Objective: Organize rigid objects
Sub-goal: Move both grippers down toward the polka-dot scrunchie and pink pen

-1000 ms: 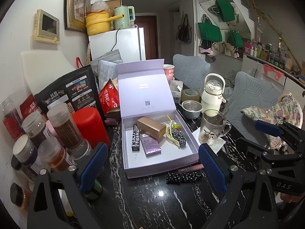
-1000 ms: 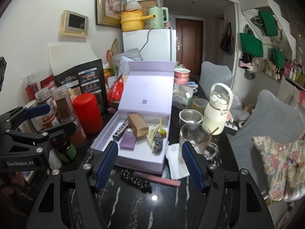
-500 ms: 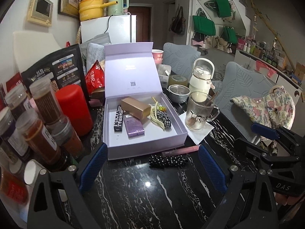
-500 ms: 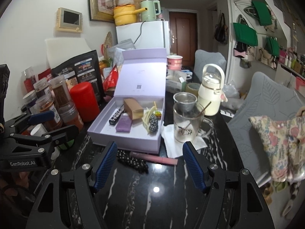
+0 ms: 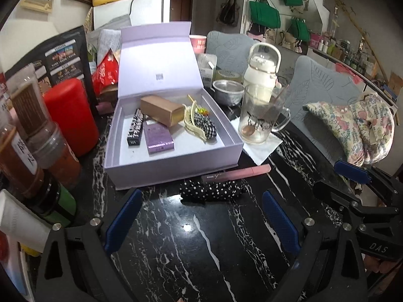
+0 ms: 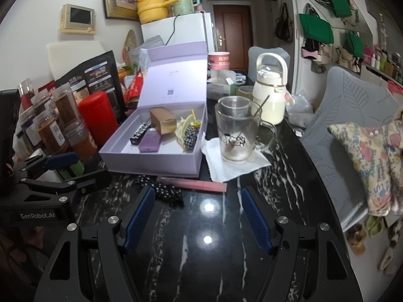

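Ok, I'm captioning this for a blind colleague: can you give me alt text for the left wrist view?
An open left gripper hovers over a black marble table, facing an open lilac box that holds small cosmetics and hair clips. In front of the box lie a pink tube and a polka-dot hair tie; a glass mug stands to the right, spice jars to the left.

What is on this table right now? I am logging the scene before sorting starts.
Gift box: 1, lilac, open, table centre.
Cardboard carton: 1, tan, inside box.
Hair clips: cream and checked, inside box.
Pink tube: 1, on table before box.
Polka-dot item: 1, black, beside tube.
Glass mug: 1, clear, on white napkin.
Red canister: 1, left of box.
Left gripper: open, empty.
Right gripper: open, empty.
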The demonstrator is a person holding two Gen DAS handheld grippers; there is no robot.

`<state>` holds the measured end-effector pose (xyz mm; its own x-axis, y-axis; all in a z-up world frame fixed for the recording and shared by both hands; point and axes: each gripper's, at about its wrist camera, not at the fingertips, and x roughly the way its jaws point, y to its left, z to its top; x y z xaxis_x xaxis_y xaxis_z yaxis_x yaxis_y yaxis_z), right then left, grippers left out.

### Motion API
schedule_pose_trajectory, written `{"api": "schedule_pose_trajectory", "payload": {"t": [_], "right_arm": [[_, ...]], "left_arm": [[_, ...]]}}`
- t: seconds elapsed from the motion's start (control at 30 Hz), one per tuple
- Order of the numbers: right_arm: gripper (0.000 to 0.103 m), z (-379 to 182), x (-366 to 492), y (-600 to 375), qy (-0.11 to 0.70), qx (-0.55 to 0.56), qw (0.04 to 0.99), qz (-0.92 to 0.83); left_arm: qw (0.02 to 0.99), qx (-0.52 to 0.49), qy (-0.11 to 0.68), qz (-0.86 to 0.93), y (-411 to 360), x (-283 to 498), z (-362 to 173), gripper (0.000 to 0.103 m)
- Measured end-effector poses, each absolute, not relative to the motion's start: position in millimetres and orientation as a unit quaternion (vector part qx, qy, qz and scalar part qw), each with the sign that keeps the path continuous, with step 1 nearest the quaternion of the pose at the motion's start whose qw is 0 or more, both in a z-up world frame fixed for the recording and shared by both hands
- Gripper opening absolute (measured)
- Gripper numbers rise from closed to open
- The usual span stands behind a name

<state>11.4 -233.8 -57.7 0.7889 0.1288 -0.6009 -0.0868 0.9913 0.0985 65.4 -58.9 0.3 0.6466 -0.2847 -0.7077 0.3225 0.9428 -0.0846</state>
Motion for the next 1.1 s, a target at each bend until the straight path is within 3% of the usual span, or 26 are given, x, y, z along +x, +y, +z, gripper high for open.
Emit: {"api": "schedule_pose_trajectory", "payload": {"t": [0.27, 0.33, 1.1], "right_arm": [[0.072, -83.1, 24.9, -239.9, 0.351, 0.033, 0.935, 0.048], [0.072, -87.5, 27.4, -241.3, 0.354, 0.032, 0.933, 0.045], [0.072, -115.1, 65.7, -273.9, 0.388, 0.07, 0.919, 0.024]], "left_arm": [[0.894, 0.022, 0.413, -0.174, -66.7, 83.1, -29.1, 0.098], [0.892, 0.024, 0.414, -0.179, -68.7, 87.2, -33.8, 0.103], [0.856, 0.06, 0.462, -0.226, -109.8, 145.8, -80.6, 0.103]]}}
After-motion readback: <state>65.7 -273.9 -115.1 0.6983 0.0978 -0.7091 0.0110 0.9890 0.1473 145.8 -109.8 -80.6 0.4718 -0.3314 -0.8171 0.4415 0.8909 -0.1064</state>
